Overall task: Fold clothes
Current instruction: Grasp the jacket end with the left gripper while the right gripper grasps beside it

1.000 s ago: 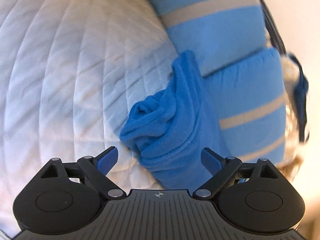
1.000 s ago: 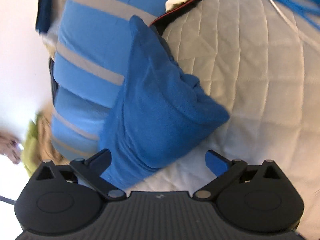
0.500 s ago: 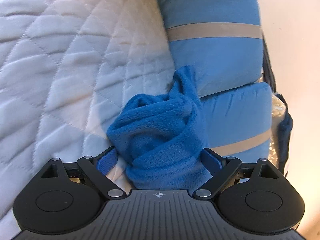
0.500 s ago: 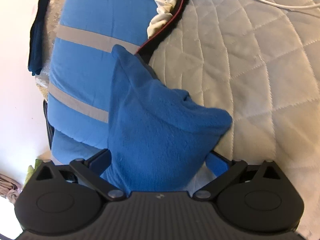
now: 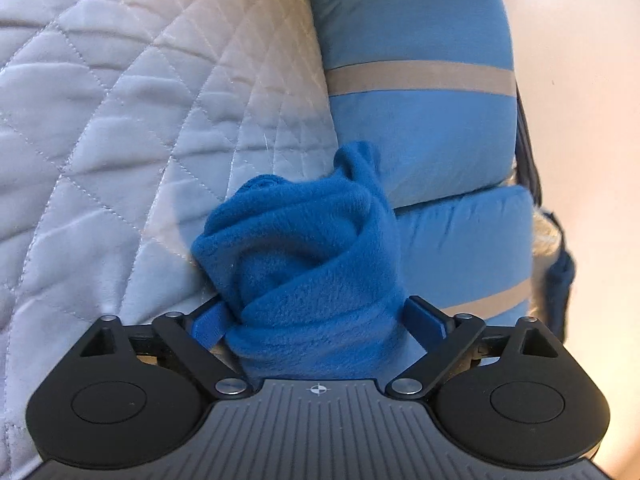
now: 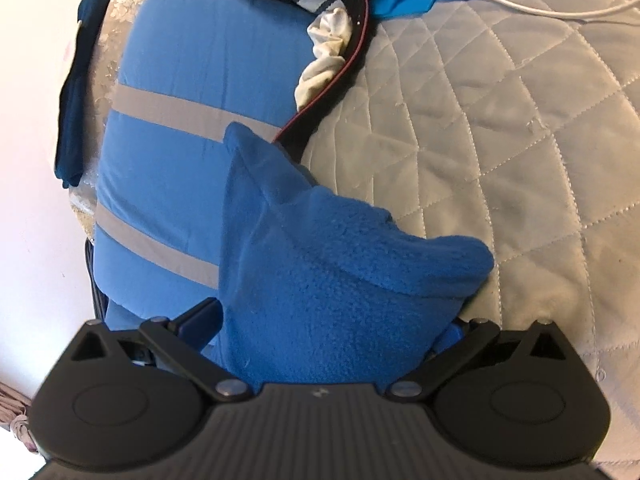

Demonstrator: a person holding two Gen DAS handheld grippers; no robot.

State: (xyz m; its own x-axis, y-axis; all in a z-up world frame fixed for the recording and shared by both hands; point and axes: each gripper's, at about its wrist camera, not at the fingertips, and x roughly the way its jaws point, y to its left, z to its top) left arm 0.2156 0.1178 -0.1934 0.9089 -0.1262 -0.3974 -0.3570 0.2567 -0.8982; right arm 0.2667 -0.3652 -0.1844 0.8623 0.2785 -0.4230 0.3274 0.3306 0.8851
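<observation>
Left wrist view: a white quilted cover fills the left, then the left gripper sits with its jaws wide around a bunched blue fleece garment, which leans against light blue pillows with grey stripes. In the right wrist view those pillows lie left, the fleece fills the middle between the right gripper fingers, also spread wide, and the quilt lies right.

Both wrist cameras look down from very close, along their gripper fingers, at the bunched blue fleece garment. The 2 views share it, the white quilted bed cover and the light-blue grey-striped cushions.
</observation>
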